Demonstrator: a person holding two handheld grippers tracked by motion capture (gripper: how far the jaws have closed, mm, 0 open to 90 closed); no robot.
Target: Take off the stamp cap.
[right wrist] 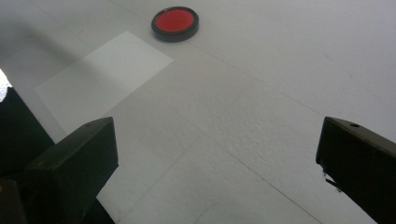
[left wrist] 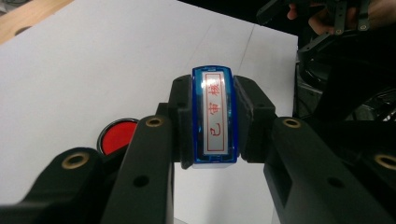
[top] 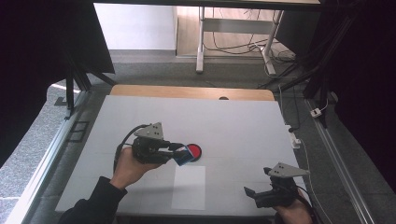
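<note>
Pinching the blue stamp (left wrist: pixel 214 114), the left gripper (top: pixel 180 151) hovers at the ink pad's (top: pixel 194 150) nine o'clock edge; inking seems in hand. Next, probably pressing onto the paper sheet (top: pixel 188 187) at six o'clock. The right gripper (right wrist: pixel 219 154) waits, jaws spread.

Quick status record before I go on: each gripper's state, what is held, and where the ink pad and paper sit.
left gripper: shut on the blue stamp, label side facing its camera
blue stamp position: held at the near-left edge of the red ink pad; contact with the pad cannot be told
right gripper: open, nothing between the jaws, at the table's near right
white paper sheet: flat on the table, just nearer than the ink pad
</note>
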